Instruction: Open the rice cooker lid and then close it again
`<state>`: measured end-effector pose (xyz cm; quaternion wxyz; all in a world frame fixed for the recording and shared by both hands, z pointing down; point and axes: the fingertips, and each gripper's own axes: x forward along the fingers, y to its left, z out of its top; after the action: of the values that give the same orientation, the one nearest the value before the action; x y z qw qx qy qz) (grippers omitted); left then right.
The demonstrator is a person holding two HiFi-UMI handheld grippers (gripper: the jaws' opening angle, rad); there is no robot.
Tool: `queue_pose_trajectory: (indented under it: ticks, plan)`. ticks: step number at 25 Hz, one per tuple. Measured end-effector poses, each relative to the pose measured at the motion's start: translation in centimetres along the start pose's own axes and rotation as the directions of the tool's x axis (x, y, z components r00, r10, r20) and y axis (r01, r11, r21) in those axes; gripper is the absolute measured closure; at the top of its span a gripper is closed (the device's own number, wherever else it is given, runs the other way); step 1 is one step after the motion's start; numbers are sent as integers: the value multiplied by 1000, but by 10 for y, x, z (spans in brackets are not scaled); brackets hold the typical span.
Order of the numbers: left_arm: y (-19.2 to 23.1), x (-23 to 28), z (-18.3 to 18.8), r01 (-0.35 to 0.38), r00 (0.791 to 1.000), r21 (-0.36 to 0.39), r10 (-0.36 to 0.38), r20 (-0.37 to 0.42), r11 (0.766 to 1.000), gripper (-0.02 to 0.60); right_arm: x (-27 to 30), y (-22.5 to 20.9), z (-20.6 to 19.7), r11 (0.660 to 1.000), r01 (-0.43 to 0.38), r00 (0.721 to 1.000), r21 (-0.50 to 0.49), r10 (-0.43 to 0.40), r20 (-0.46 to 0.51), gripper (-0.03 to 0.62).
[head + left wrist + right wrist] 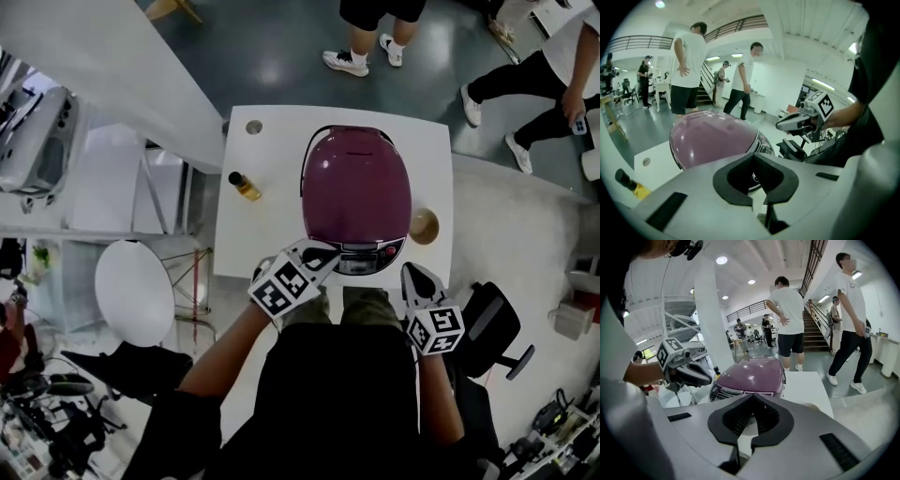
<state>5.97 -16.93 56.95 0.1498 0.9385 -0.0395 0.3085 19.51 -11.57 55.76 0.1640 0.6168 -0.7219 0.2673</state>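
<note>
Plum-coloured and glossy, the rice cooker (356,192) sits with its lid down on a white table (272,244). Its long axis runs straight away from the person holding the tools, the control panel (367,255) at the near end facing them and the rounded far end pointing out toward the room. The left gripper (314,255) hangs just short of the panel's left corner, its jaws pressed together with nothing between them; seen from the right gripper view, a sliver of space separates it from the cooker. The right gripper (415,278), jaws likewise closed and empty, hovers off the table's near edge, with the cooker ahead of it and to its left. Both point forward and downward at the appliance. A small bottle of yellow liquid (245,186) stands ahead and to the left of the left jaws, near the cooker's flank, and a round tan bowl (424,226) lies straight ahead of the right jaws, just beside the cooker's right side. Bystanders (370,37) stand on the grey floor beyond the table's far edge.
</note>
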Motion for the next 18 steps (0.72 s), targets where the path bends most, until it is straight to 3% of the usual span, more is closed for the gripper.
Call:
queue_pose_trajectory:
  ticks: [4,8,14,16,18]
  plan:
    - [-21,-18,-16,-71,987,-112,86,137,991,578,-5,16,-10,1000,-21,1000,-14,20,-8,594]
    - [-43,-37,-25,-173,948,-172,211,240,970,578,-6,36,1,995,-75,997,-58,77,25,594]
    - [-84,-57,-36,-253,900,-265,327,289,930,578,-40,54,27,989,-87,976,-121,109,190,594]
    - [-99,-67,-37,-293,868,-309,387,312,905,578,-61,52,24,989,-85,969,-123,111,221,594]
    - [-115,-80,-37,-326,821,-373,456,344,869,578,-82,48,13,989,-88,965,-118,114,238,594]
